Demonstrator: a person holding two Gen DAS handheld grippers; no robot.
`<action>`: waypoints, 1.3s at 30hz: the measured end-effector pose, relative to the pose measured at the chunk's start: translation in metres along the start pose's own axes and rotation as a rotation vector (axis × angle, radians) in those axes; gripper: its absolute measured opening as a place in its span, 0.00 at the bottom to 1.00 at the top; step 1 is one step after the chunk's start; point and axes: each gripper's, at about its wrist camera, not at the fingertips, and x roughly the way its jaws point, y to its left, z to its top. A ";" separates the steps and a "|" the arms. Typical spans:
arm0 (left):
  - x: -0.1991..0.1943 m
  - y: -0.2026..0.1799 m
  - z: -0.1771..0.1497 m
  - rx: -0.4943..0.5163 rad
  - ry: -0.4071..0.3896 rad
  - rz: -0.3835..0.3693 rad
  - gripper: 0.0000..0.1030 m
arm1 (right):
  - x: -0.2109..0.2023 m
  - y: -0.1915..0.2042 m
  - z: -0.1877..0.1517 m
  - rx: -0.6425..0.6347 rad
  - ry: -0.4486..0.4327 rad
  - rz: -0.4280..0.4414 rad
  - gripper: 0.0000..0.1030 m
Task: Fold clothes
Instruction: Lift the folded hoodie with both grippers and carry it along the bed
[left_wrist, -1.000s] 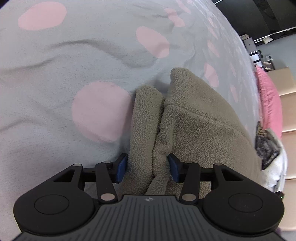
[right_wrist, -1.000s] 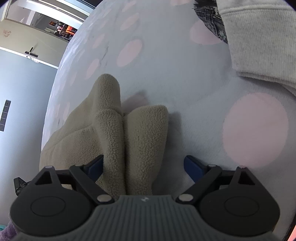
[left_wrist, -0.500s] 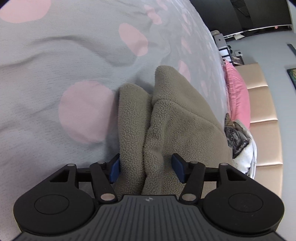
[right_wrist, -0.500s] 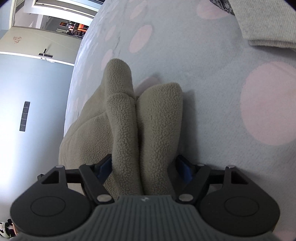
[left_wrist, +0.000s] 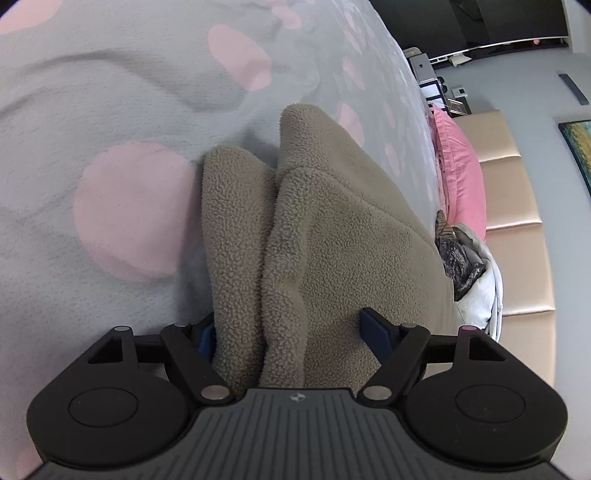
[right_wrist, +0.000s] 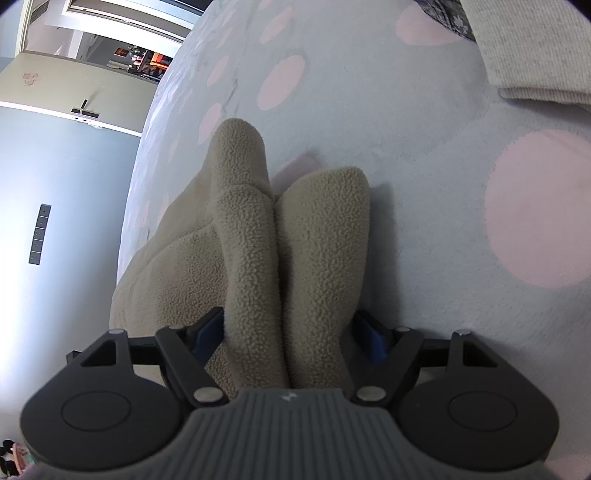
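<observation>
The fleece (left_wrist: 332, 251) runs under both camera housings, hiding its near end. A grey garment (right_wrist: 535, 48) is cut off at the top-right edge.

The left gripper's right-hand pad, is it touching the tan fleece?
Apart. The left wrist view shows the left gripper with that blue pad clear of the tan fleece; its jaws have just been opening.

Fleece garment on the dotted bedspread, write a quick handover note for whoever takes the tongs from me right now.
Left tongs: jaws just opened, right pad clear of the tan fleece garment, which lies between them.
Right tongs: jaws just closed in around the fleece's bunched folds; a firm grip is not clear.
Fleece lies on the dotted bedspread, gathered into ridges.
Done: edges gathered. Left: finish and flatten the fold. A grey knit garment lies beyond.
</observation>
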 end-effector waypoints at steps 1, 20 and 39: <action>0.000 -0.002 -0.001 -0.006 -0.005 0.014 0.69 | 0.000 0.002 -0.001 -0.008 -0.006 0.000 0.62; -0.023 -0.061 -0.024 0.090 -0.163 0.274 0.19 | -0.009 0.067 -0.018 -0.242 -0.144 -0.214 0.28; -0.130 -0.114 0.010 0.131 -0.456 0.285 0.17 | -0.017 0.187 -0.002 -0.360 -0.266 -0.078 0.22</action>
